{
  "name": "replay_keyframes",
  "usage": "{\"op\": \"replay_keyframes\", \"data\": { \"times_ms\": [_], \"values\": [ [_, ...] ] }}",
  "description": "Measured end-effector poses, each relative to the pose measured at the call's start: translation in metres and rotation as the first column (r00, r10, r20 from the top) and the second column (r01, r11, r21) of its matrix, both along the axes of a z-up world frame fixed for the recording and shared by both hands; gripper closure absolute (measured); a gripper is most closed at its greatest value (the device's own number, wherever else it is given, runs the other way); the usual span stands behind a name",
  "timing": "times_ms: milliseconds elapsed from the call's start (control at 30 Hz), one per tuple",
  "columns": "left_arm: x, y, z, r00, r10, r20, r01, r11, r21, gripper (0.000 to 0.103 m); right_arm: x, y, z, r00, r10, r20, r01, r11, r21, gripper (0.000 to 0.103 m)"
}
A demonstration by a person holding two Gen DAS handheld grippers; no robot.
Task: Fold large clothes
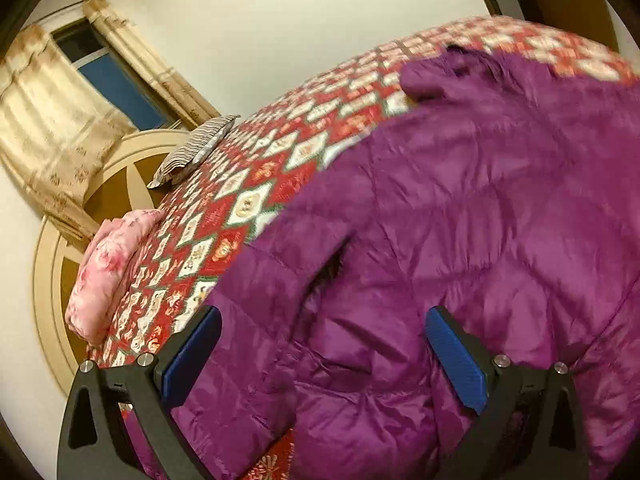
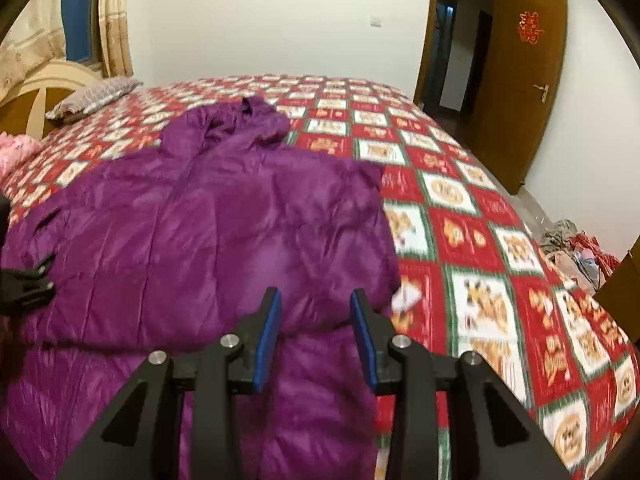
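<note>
A large purple padded jacket (image 2: 208, 216) lies spread on a bed with a red, white and green patterned cover (image 2: 472, 240), hood towards the far side. It fills the left wrist view (image 1: 460, 240) too. My left gripper (image 1: 324, 320) is open, its blue pads wide apart just above the jacket's near edge, by a sleeve. My right gripper (image 2: 316, 304) is open and empty, hovering over the jacket's near right part. The left gripper also shows at the left edge of the right wrist view (image 2: 24, 284), over the jacket.
A striped pillow (image 2: 96, 96) and a pink quilt (image 1: 108, 268) lie by the headboard (image 1: 120, 184). Curtains and a window (image 1: 112, 80) stand behind. A brown door (image 2: 520, 80) is open at the right, and a pile of clothes (image 2: 576, 248) lies on the floor.
</note>
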State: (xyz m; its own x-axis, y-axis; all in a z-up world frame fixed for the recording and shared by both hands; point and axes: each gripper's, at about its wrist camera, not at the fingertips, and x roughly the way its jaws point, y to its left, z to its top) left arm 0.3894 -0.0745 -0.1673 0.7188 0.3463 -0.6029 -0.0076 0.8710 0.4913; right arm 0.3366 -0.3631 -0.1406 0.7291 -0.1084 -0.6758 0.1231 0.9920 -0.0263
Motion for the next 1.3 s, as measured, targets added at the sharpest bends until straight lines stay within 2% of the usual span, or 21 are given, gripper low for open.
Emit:
{"op": "replay_keyframes", "data": {
  "times_ms": [133,200,300,400,467,733,1300],
  "values": [
    [-0.003,-0.017,0.033,0.998,-0.014,0.064,0.022,0.992,-0.123,0.001,0.035,-0.001,0.005,1.000,0.008,0.028,-0.009,1.000,0.014,0.065],
    [-0.001,-0.037,0.033,0.997,-0.049,0.064,0.058,0.988,-0.140,0.001,0.052,-0.001,-0.001,1.000,-0.005,0.018,0.005,1.000,0.002,0.065],
    [0.006,-0.064,0.014,0.994,-0.100,0.040,0.104,0.987,-0.120,0.001,0.071,-0.003,-0.021,0.999,-0.007,-0.034,0.007,1.000,0.020,0.065],
    [0.017,-0.076,-0.020,0.996,-0.091,0.016,0.092,0.994,-0.054,0.001,0.078,-0.003,-0.042,0.997,-0.004,-0.074,0.005,1.000,0.022,0.065],
    [0.021,-0.073,-0.032,0.996,-0.085,0.002,0.084,0.993,-0.076,0.001,0.077,-0.001,-0.052,0.997,0.003,-0.081,-0.002,1.000,0.020,0.064],
    [0.022,-0.068,-0.037,0.996,-0.089,0.002,0.088,0.988,-0.123,0.001,0.078,0.002,-0.057,0.997,0.005,-0.078,-0.005,1.000,-0.004,0.063],
    [0.021,-0.067,-0.037,0.996,-0.089,0.010,0.089,0.987,-0.137,0.001,0.081,0.010,-0.061,0.997,-0.007,-0.078,0.002,0.998,-0.065,0.063]
  ]
}}
